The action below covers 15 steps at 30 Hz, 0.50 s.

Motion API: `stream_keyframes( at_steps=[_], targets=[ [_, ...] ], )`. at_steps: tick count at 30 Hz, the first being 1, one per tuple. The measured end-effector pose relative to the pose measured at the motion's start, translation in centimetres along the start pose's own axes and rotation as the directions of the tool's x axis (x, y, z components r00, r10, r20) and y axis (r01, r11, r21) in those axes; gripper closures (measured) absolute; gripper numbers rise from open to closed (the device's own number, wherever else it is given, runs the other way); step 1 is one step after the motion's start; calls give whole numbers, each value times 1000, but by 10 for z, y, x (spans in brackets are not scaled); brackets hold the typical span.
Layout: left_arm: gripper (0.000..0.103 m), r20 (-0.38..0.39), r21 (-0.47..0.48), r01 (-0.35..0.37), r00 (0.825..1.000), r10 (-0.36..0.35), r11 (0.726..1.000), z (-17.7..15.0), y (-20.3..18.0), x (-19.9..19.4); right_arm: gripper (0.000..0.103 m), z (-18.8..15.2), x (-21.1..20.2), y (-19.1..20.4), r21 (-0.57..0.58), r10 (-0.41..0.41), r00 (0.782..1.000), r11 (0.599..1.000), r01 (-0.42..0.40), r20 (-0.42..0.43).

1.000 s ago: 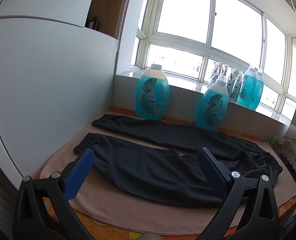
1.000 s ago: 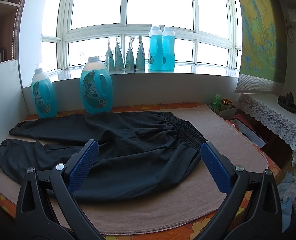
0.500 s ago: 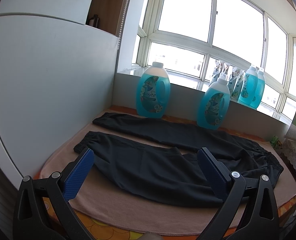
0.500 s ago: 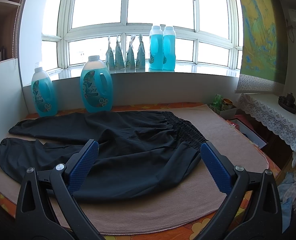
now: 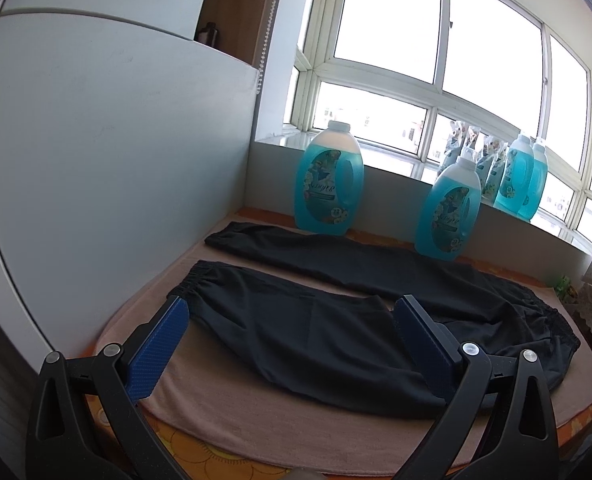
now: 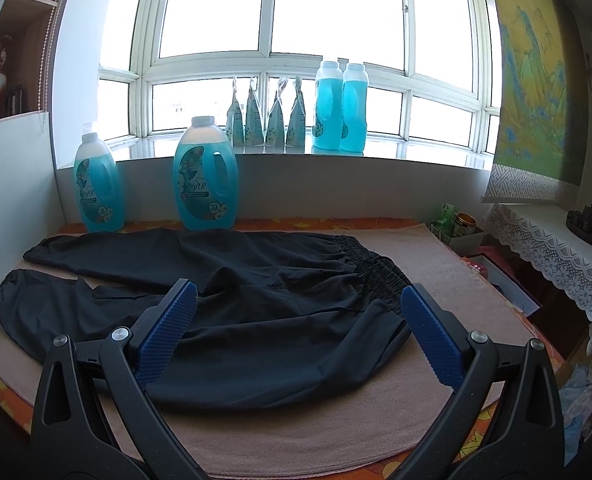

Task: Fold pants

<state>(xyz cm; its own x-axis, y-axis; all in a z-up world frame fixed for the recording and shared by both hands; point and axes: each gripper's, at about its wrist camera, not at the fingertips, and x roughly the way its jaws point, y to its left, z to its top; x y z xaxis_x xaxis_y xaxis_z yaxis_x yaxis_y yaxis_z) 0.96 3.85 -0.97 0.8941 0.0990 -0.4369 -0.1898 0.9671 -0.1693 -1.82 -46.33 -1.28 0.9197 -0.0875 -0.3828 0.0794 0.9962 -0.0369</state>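
Black pants (image 5: 320, 320) (image 6: 256, 300) lie spread flat on a tan towel (image 5: 256, 412) (image 6: 448, 280), both legs running to the left and the elastic waistband at the right. The near leg's gathered cuff sits just beyond my left gripper's left fingertip. My left gripper (image 5: 292, 308) hovers open above the near leg, holding nothing. My right gripper (image 6: 296, 294) hangs open over the hip and waistband area, also empty.
Two big blue detergent jugs (image 5: 330, 184) (image 6: 206, 176) stand on the table behind the pants. More bottles and pouches (image 6: 338, 108) line the window sill. A grey panel (image 5: 96, 180) walls the left side. A lace-covered side table (image 6: 556, 240) and boxes sit to the right.
The left gripper has drifted slightly down and left, closer to the near leg's cuff. The right gripper's view is almost the same. The pants have not moved.
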Motion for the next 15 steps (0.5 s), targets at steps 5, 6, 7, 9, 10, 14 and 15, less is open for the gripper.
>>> stream_keyframes(
  at_steps=[5, 6, 7, 9, 10, 14, 15],
  targets=[
    [2, -7, -16, -28, 1000, 28, 999, 4, 16, 10, 2, 5, 13, -1, -10, 48, 999, 999, -49, -12],
    [5, -10, -16, -37, 999, 37, 999, 5, 18, 12, 4, 6, 16, 1, -19, 54, 998, 998, -54, -17],
    [6, -13, -17, -42, 999, 42, 999, 6, 21, 15, 4, 7, 18, 2, -26, 63, 998, 998, -63, -19],
    [7, -20, -18, -42, 999, 41, 999, 8, 25, 21, 4, 9, 24, 3, -38, 81, 996, 996, -82, -25],
    [9, -26, -15, -40, 999, 39, 999, 9, 26, 25, 5, 11, 27, 5, -45, 88, 996, 995, -89, -28],
    [19, -57, -3, -34, 998, 34, 999, 12, 32, 40, 10, 17, 38, 11, -70, 121, 992, 990, -123, -36],
    [20, -65, -3, -35, 997, 34, 999, 12, 33, 44, 10, 17, 39, 14, -80, 143, 989, 986, -146, -35]
  ],
)
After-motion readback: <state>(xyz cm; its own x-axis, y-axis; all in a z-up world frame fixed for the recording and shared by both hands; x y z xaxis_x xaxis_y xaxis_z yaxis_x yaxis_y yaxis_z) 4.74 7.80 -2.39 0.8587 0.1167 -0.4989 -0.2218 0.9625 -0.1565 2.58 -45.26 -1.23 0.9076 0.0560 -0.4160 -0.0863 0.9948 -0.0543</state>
